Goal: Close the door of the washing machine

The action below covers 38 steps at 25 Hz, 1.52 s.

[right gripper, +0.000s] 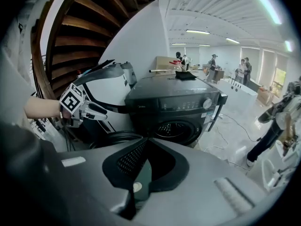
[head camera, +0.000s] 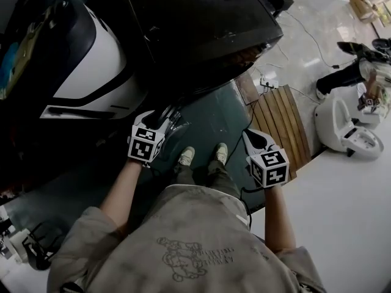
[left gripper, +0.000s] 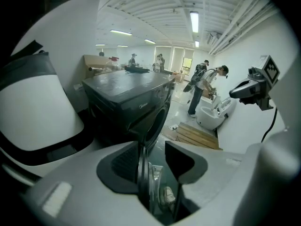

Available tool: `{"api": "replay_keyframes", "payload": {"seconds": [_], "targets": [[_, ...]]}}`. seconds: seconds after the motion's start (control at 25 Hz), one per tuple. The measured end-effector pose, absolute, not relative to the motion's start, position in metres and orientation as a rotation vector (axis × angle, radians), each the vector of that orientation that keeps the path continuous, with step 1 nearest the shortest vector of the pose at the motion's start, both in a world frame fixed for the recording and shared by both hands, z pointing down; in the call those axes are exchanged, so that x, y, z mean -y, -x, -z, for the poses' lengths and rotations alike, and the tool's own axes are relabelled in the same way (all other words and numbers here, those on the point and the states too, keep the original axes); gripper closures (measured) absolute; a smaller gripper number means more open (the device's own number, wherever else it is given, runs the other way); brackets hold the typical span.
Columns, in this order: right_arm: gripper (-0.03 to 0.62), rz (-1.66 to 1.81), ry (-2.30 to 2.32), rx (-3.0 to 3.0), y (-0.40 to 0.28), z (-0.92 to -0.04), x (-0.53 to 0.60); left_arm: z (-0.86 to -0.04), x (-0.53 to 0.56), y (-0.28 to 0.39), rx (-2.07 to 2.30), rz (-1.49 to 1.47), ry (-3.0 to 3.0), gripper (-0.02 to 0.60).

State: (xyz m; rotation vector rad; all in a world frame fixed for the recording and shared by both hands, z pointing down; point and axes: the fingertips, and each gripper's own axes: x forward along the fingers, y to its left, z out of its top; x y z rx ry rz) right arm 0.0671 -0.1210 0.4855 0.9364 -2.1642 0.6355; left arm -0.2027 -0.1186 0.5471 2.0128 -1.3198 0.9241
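Nearest the camera, the wearer's grey printed shirt (head camera: 195,258) is filling the lower frame; its round emblem and lines of print are too small to read. A black-and-white square marker is facing up on each gripper's cube.

The left gripper (left gripper: 150,149) is holding its jaws spread. The rim of the dark round glass door (left gripper: 140,173), seen edge-on, is standing between them, close against the left jaw. Whether it is touching that jaw cannot be told. The door is hanging open, swung out from the front of the black front-loading washing machine (head camera: 201,23), whose drum opening is showing uncovered in the right gripper view.

The right gripper (right gripper: 146,140) is keeping its jaw tips pressed together with nothing between them, well apart from the door.

The pale shoes (head camera: 186,156) are standing on a dark green floor mat (head camera: 214,112) just before the machine's front edge. A large white rounded shell with a black band (head camera: 91,63) is crowding the machine's left side. A slatted wooden pallet (head camera: 282,124) is lying along the mat's right edge, with a white moulded floor fixture (head camera: 342,130) beyond it. Thin cables (head camera: 305,35) are trailing over the pale floor past the machine's right corner.

A small pale logo on the machine's front is illegible. Several people are standing far across the hall.
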Motion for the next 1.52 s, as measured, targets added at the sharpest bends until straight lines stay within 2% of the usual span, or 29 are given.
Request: {"api": "replay_keyframes", "payload": {"seconds": [0.32, 0.88, 1.12, 1.24, 1.52], "targets": [[0.566, -0.645, -0.742, 2.143, -0.081, -0.539, 0.159, -0.595, 0.123, 0.209, 1.369, -0.974, -1.831, 0.415], [0.566, -0.602, -0.502, 2.104, -0.056, -0.623, 0.171, -0.669, 0.095, 0.228, 1.357, -1.053, -1.657, 0.415], [0.566, -0.607, -0.445, 2.097, -0.039, -0.642, 0.161, -0.69, 0.083, 0.239, 1.316, -1.07, -1.63, 0.417], [0.566, -0.609, -0.434, 2.096, -0.035, -0.649, 0.159, -0.692, 0.086, 0.244, 1.342, -1.065, -1.645, 0.439], [0.566, -0.599, -0.405, 2.088, -0.025, -0.659, 0.151, -0.708, 0.08, 0.254, 1.343, -1.041, -1.61, 0.433]]}}
